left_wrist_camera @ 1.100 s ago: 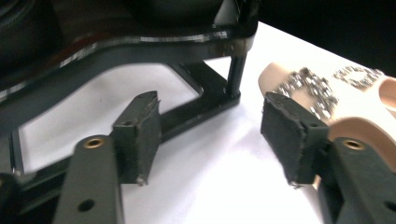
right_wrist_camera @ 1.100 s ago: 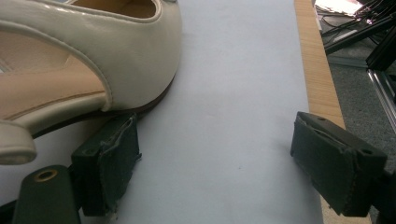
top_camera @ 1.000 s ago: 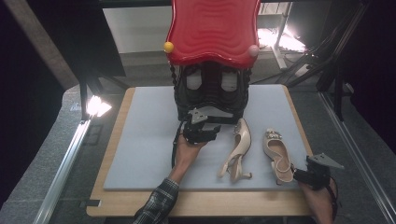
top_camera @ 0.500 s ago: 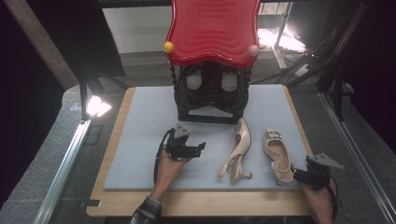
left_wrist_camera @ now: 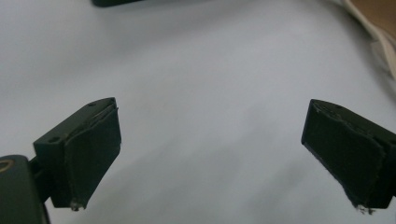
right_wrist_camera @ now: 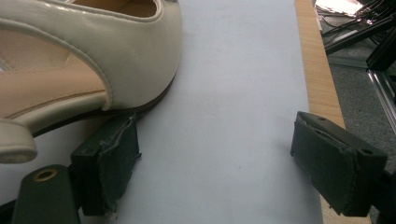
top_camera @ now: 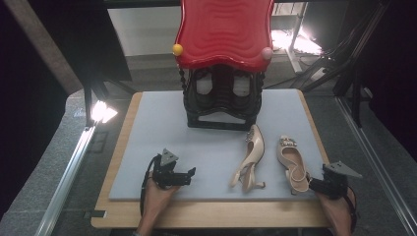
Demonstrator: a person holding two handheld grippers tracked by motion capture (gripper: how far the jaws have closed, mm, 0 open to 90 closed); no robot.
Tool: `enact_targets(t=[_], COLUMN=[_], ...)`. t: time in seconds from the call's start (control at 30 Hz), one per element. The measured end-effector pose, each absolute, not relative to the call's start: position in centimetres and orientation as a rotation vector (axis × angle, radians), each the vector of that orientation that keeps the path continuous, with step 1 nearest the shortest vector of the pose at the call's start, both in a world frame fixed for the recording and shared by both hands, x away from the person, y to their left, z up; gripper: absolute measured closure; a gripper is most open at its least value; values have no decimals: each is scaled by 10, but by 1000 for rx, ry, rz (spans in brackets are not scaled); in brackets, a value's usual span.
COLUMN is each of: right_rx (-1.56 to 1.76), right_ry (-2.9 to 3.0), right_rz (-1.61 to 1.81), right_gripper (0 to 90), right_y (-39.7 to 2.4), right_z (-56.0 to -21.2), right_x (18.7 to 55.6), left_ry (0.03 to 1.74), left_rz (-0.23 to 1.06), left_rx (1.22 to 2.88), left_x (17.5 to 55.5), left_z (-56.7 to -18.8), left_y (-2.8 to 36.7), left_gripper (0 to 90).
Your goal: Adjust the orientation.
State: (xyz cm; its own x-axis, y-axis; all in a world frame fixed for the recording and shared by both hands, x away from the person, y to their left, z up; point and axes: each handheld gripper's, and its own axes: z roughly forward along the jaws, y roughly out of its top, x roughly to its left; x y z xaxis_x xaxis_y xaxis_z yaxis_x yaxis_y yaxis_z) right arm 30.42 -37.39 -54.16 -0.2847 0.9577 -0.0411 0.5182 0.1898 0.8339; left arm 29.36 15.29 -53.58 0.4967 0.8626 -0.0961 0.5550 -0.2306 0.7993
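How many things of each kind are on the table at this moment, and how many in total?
Cream shoes: 2, one lying on its side, one upright
Black rack with red top: 1
Hand-held grippers: 2, left hand-held gripper, right hand-held gripper
Grey mat: 1
Total: 6

A mat [top_camera: 216, 147] lies on the table [top_camera: 123, 216] in front of me. At its far edge stands a rack [top_camera: 222, 98] under a big tray [top_camera: 223, 32]. Just before the rack, the left shoe [top_camera: 251, 160] lies on its side; the right shoe [top_camera: 292, 162] sits upright just to its right. My right gripper [top_camera: 330, 186] rests at the mat's near right corner, beside that shoe's heel. My left gripper [top_camera: 184, 176] sits on the mat's near left, well apart from both shoes.
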Motion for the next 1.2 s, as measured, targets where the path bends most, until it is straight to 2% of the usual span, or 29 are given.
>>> enact_targets(t=[0.37, 0.87, 0.97, 1.2], right_rx=[1373, 1396, 1410, 1440], right_ry=[1901, 1944, 1960, 1981], right_rz=[976, 935, 911, 858], right_gripper=[155, 154, 109, 102], right_y=[-374, -375, -375, -380], right_z=[-541, -535, -533, -527], right_x=[305, 306, 307, 308], left_ry=[1289, 1259, 1265, 1268], left_rz=[500, 576, 576, 577], left_rx=[1926, 1897, 1893, 1889], left_x=[276, 270, 269, 269], left_z=[-558, -567, -567, -567], left_y=[178, 178, 177, 177], left_gripper=[37, 28, 29, 29])
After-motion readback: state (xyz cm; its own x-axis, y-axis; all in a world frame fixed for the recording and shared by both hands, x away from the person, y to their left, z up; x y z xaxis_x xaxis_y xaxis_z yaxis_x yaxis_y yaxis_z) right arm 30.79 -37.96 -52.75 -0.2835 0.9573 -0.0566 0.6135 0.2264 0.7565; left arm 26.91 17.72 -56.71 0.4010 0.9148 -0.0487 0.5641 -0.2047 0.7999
